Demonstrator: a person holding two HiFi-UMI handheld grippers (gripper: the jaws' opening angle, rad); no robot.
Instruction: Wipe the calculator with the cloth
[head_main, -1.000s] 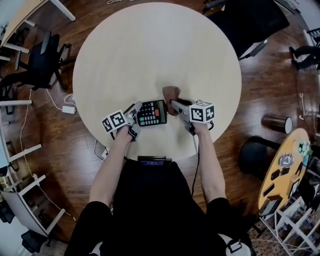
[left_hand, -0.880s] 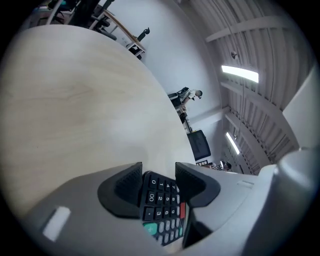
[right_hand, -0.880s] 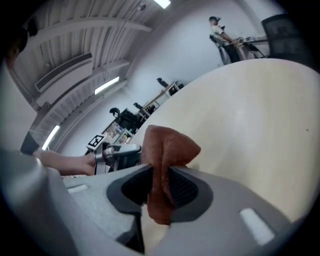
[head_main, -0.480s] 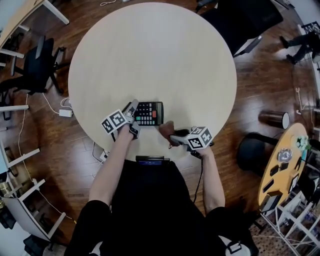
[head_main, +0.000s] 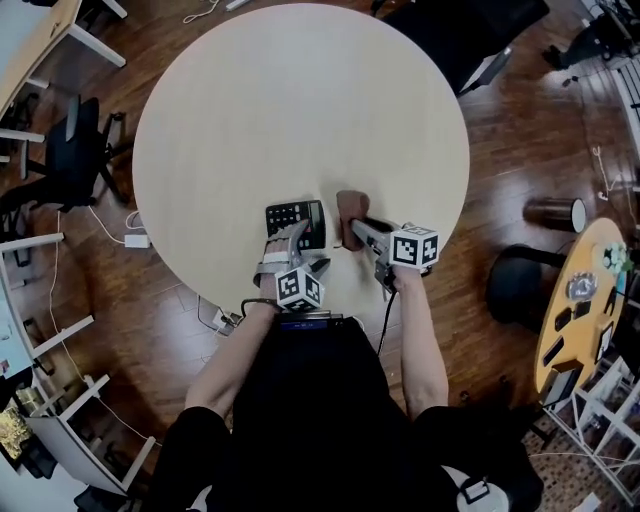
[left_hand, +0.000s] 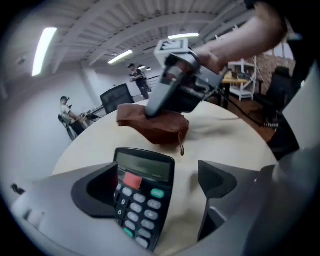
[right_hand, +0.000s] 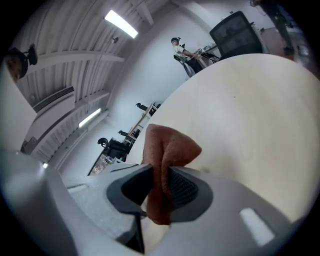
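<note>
Since the earlier frames the left hand-held gripper (head_main: 297, 248) has swung from the calculator's left end round to its near side, and its jaws have just been opening to their widest. The right hand-held gripper (head_main: 358, 228) has carried the cloth (head_main: 349, 208) from the near rim of the tabletop (head_main: 300, 110) back up beside the calculator (head_main: 296, 215). That calculator lies near the near edge of the round tabletop, its long axis running left to right, with the display end toward the cloth. In the left gripper view it sits between the spread jaws, close against the left one, but neither pad presses on it, so the grip looks released. The right hand-held gripper is clamped on a fold of the brown cloth, which bunches out past its tips and rests on the tabletop just right of the calculator's display end, apart from it by a narrow strip of bare surface. From the cloth, the calculator lies straight to the left, so a wipe would likely travel leftward along its length; the right hand is the one placed for it. Counted: one calculator, one cloth, two hand-held grippers.
</note>
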